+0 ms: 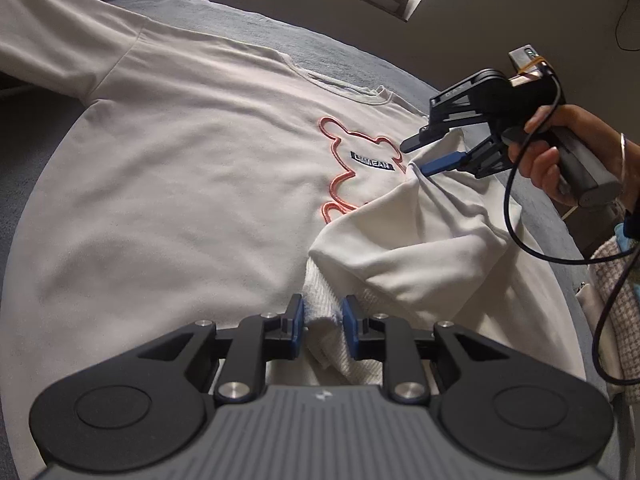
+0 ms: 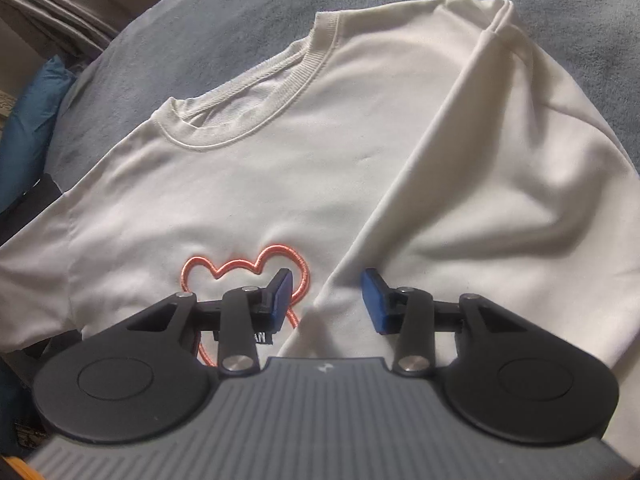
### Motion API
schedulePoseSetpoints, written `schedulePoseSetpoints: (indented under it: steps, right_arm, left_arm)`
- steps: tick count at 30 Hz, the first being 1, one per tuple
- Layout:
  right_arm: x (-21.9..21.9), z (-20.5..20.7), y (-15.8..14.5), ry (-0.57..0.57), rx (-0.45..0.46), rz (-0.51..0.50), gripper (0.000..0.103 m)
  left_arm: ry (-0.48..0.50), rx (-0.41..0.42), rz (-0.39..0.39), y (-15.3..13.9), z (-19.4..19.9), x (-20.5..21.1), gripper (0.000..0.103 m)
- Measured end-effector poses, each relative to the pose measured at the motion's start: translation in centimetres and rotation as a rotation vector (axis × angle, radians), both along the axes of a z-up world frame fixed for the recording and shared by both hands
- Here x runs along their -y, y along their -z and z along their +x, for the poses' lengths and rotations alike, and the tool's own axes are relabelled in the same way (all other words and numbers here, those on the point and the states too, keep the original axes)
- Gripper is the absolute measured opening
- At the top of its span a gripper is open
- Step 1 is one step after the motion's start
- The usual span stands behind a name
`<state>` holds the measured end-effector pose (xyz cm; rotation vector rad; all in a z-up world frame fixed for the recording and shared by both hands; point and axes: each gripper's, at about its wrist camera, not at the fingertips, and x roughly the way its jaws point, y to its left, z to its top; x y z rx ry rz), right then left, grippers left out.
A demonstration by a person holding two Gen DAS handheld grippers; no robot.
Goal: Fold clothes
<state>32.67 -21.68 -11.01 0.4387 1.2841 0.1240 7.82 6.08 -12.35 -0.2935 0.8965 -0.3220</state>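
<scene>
Nearest us, the left claw (image 1: 323, 328) is standing slightly apart astride the ribbed cuff (image 1: 340, 344); the pads look just clear of the cloth, so we are reading the cuff as let go, though it is lying between them. We are folding a white sweatshirt (image 1: 192, 184) that is lying face up on a grey bed (image 1: 352, 56), collar (image 2: 256, 92) at the far side and the orange bear outline (image 2: 240, 268) on the chest. Judging by how the cloth lies, we are in the sleeve step: the right sleeve (image 2: 480, 184) is already lying across the body, running from the shoulder at the far right down toward the cuff near us, still rumpled where it bunches. The right claw (image 1: 436, 148), held in a hand (image 1: 560, 152), is hovering with its jaws apart and empty over that sleeve's inner edge, beside the bear. In its own view the sleeve edge is sitting between the fingers, with the left pad (image 2: 280, 296) over the bear's outline. Next, we judge, we are needing to smooth this sleeve flat, then reach for the far left sleeve (image 1: 52, 52), which is lying spread and unfolded.
</scene>
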Motion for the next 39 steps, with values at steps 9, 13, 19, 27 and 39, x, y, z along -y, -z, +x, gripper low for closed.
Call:
schedulePoseSetpoints:
  steps: [9,13,19,27,39]
  right_arm:
    - [2.2,-0.3,-0.6,0.035,0.051,0.03,0.0]
    - [4.1,0.4,-2.1,0.109,0.107,0.095,0.0]
    - [6.2,2.9,-2.7,0.202,0.15,0.146,0.0]
    - [6.3,6.1,-1.0,0.271,0.149,0.183,0.0]
    - [5.1,7.5,2.4,0.356,0.219,0.254,0.004]
  left_arm:
    - [0.009,0.036,-0.054,-0.9,0.3,-0.6,0.008]
    - [0.014,0.097,-0.075,-2.8,2.4,-1.3,0.008]
    - [-0.043,0.187,-0.001,-5.0,9.6,-3.5,0.007]
    - [-0.034,0.07,0.03,-4.3,19.9,-6.3,0.007]
    - [-0.061,-0.048,0.018,-1.5,26.1,-8.4,0.011]
